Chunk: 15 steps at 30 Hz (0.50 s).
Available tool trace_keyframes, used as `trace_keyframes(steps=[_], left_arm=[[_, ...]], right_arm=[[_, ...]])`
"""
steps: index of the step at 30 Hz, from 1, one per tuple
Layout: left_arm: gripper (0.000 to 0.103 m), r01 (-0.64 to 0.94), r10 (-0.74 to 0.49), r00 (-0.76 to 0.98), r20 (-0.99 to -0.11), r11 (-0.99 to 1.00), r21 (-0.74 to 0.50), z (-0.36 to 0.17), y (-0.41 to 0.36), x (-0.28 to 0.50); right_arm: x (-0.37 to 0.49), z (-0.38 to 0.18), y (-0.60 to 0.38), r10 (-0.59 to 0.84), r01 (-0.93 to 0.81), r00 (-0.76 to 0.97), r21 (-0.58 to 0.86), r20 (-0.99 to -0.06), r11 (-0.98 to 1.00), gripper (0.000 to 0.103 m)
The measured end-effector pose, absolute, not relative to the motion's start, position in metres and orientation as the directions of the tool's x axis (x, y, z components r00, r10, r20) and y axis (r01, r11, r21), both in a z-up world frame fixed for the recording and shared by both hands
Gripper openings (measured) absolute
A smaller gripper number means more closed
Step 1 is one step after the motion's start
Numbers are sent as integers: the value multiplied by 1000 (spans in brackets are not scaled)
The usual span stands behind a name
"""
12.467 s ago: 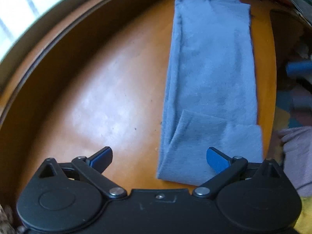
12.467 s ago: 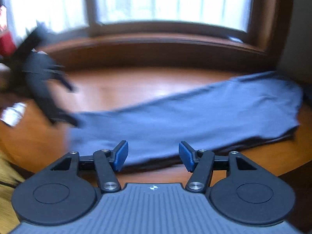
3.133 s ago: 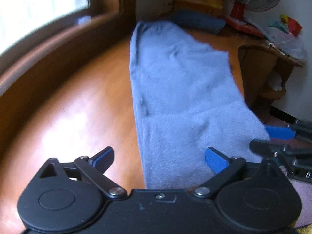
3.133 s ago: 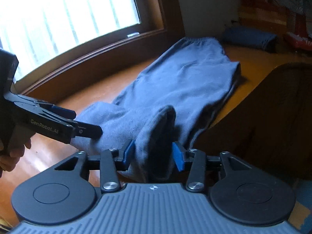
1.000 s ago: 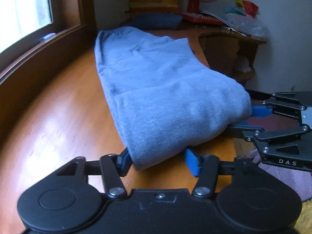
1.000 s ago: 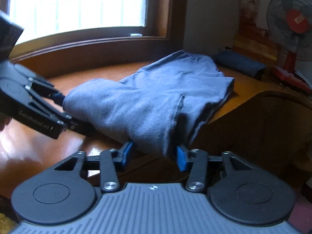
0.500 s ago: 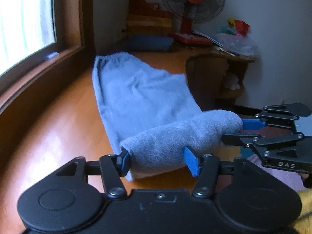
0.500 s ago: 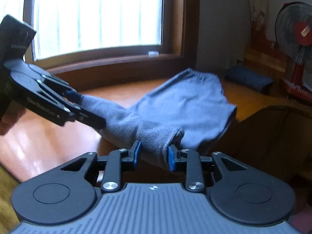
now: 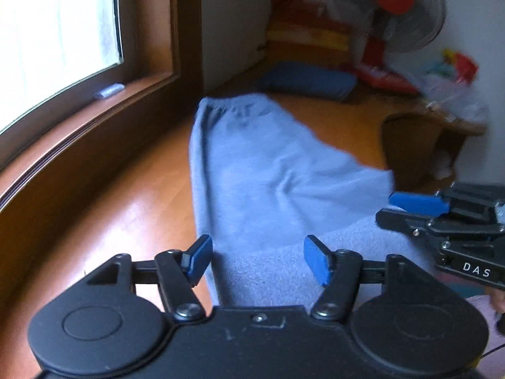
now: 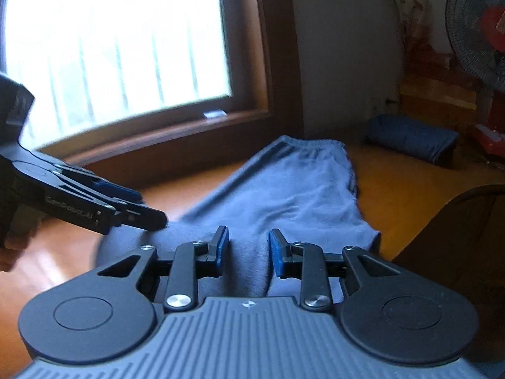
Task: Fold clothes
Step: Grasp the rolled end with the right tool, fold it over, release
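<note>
Blue-grey trousers [image 9: 268,170] lie lengthwise on the orange wooden table [image 9: 132,208], waistband at the far end by the window, and show in the right wrist view [image 10: 296,195] too. Their near end is lifted and passes between the jaws of both grippers. My left gripper [image 9: 258,260] is on the left part of that near end, its jaws around the cloth with a wide gap. My right gripper [image 10: 247,246] is shut on the right part. Each gripper shows in the other's view, the right one [image 9: 442,218] and the left one [image 10: 94,202].
A folded dark blue garment [image 9: 309,82] lies at the table's far end. A standing fan [image 9: 391,9] and coloured clutter stand behind it. A window sill [image 10: 164,132] runs along the left. A dark chair back [image 10: 457,240] rises beyond the table's right edge.
Both grippers have carried the near end of the trousers forward toward the waistband. My left gripper's jaws have spread wider around the cloth than half a second ago.
</note>
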<state>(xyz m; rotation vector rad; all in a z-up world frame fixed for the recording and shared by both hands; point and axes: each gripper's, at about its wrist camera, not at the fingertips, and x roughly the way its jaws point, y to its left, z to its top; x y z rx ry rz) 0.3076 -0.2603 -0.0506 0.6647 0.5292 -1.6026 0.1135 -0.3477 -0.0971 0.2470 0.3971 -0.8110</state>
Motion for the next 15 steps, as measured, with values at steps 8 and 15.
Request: trace_keyframes(steps=[8, 15], left_arm=[[63, 997, -663, 18, -748, -41, 60, -81, -304, 295], [67, 998, -658, 17, -752, -30, 49, -51, -287, 298]], right_arm=[[118, -119, -389, -597, 702, 637, 47, -488, 711, 30], [107, -114, -401, -553, 669, 679, 96, -483, 737, 31]])
